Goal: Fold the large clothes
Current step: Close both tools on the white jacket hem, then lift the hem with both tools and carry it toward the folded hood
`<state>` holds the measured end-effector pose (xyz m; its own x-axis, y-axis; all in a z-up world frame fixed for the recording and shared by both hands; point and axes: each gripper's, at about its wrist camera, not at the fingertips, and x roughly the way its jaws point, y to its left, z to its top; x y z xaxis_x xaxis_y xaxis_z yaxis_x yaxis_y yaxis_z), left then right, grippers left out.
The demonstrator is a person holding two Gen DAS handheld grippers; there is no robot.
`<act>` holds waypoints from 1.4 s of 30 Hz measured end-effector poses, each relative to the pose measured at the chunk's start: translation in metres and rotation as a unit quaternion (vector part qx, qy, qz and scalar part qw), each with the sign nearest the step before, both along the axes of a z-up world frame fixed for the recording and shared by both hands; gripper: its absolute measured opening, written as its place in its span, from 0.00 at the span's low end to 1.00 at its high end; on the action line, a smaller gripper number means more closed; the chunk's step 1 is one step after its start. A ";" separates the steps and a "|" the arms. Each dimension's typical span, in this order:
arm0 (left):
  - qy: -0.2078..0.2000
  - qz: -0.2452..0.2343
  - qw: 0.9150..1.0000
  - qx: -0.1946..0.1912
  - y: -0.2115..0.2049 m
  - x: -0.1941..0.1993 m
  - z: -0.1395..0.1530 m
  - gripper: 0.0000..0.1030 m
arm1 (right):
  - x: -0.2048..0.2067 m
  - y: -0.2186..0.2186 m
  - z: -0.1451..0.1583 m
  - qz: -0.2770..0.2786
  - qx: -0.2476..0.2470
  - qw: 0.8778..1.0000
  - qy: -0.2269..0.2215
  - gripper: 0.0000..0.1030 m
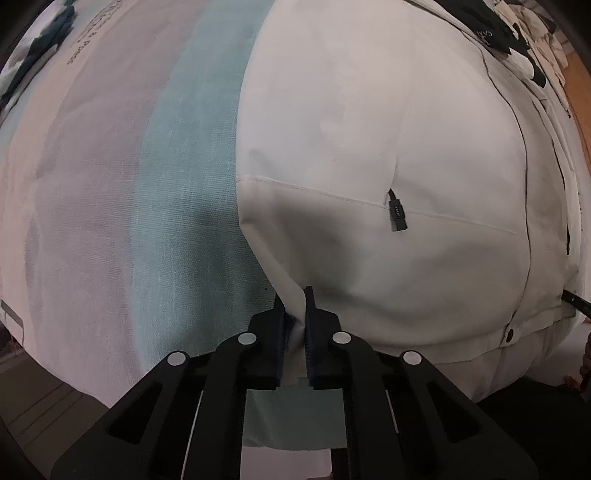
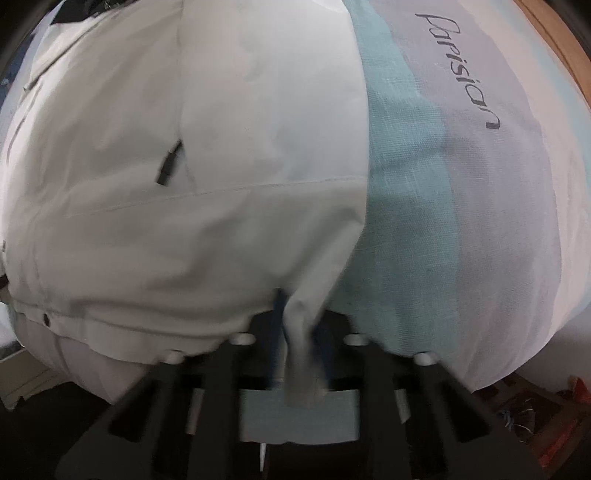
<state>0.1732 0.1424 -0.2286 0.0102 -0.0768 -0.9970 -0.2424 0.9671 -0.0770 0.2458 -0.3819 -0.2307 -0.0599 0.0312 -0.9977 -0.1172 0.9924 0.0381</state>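
A large white jacket lies spread on a striped cloth. It has a black zipper pull at a pocket and a snap at the hem. My left gripper is shut on the jacket's lower left corner. In the right wrist view the same jacket fills the left side, with its pocket zipper. My right gripper is shut on the jacket's lower right corner; this view is blurred by motion.
The striped cloth in teal, lilac and pale pink covers the surface, with the printed word "Parisian". A pile of dark and light clothes lies at the far right. The cloth's near edge drops off to the floor.
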 end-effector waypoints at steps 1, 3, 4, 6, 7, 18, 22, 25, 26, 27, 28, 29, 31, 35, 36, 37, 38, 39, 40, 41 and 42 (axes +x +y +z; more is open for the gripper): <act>0.000 0.000 1.000 -0.001 -0.002 -0.002 0.004 0.05 | 0.003 -0.001 0.004 -0.001 0.005 1.000 0.002 0.06; 0.001 0.000 1.000 -0.002 -0.003 -0.002 0.010 0.05 | 0.009 -0.003 0.007 -0.003 0.014 1.000 0.007 0.05; 0.002 -0.002 1.000 -0.002 -0.003 -0.002 0.012 0.05 | 0.012 -0.005 0.009 -0.003 0.019 1.000 0.011 0.04; 0.002 -0.007 1.000 -0.002 -0.003 0.000 0.019 0.04 | 0.018 -0.012 0.018 -0.007 0.028 0.999 0.018 0.04; 0.001 -0.010 1.000 0.000 -0.005 -0.005 0.023 0.04 | 0.021 -0.013 0.022 -0.003 0.029 0.999 0.019 0.04; -0.009 -0.036 0.999 -0.003 -0.015 0.006 0.066 0.04 | 0.038 -0.013 0.085 0.040 0.032 0.999 0.009 0.04; -0.016 -0.052 0.999 -0.002 -0.012 0.014 0.084 0.04 | 0.049 -0.011 0.107 0.046 0.039 0.998 0.006 0.03; -0.021 -0.047 0.999 -0.009 -0.011 0.016 0.099 0.03 | 0.058 -0.013 0.125 0.048 0.048 0.998 0.000 0.03; -0.023 -0.049 0.998 -0.010 -0.010 0.018 0.105 0.03 | 0.059 -0.015 0.129 0.053 0.049 0.997 -0.004 0.03; -0.027 -0.054 0.998 -0.012 -0.009 0.018 0.110 0.03 | 0.057 -0.013 0.135 0.055 0.052 0.997 -0.006 0.03; -0.029 -0.058 0.998 -0.011 -0.014 0.017 0.117 0.03 | 0.055 -0.015 0.135 0.057 0.055 0.997 -0.007 0.03; -0.030 -0.060 0.998 -0.011 -0.018 0.016 0.120 0.03 | 0.048 -0.023 0.127 0.059 0.058 0.997 -0.009 0.03; -0.028 -0.061 0.998 -0.012 -0.015 0.017 0.126 0.03 | 0.060 -0.029 0.132 0.065 0.063 0.996 -0.012 0.03; -0.027 -0.051 0.998 -0.012 -0.016 0.025 0.124 0.03 | 0.062 -0.034 0.129 0.075 0.074 0.994 -0.011 0.03; -0.027 -0.047 0.998 -0.016 -0.013 0.028 0.126 0.03 | 0.059 -0.029 0.126 0.074 0.076 0.994 -0.010 0.03; -0.027 -0.047 0.998 -0.018 -0.012 0.030 0.128 0.03 | 0.060 -0.027 0.126 0.075 0.078 0.994 -0.009 0.03; -0.026 -0.048 0.998 -0.020 -0.011 0.034 0.131 0.03 | 0.059 -0.029 0.130 0.076 0.081 0.994 -0.007 0.03; -0.024 -0.048 0.998 -0.022 -0.012 0.036 0.131 0.02 | 0.065 -0.032 0.133 0.074 0.086 0.994 -0.004 0.03; -0.021 -0.044 0.999 -0.024 -0.013 0.039 0.132 0.02 | 0.063 -0.032 0.134 0.073 0.088 0.993 -0.001 0.03; -0.015 -0.041 0.999 -0.027 -0.011 0.043 0.134 0.02 | 0.066 -0.033 0.136 0.071 0.091 0.993 0.002 0.03; -0.012 -0.041 0.999 -0.029 -0.010 0.045 0.135 0.02 | 0.069 -0.034 0.138 0.070 0.094 0.993 0.005 0.03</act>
<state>0.2182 0.1326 -0.0938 0.0258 -0.1366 -0.9903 -0.1605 0.9772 -0.1390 0.3151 -0.4164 -0.0924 -0.0857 0.2077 -0.9744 -0.2515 0.9418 0.2228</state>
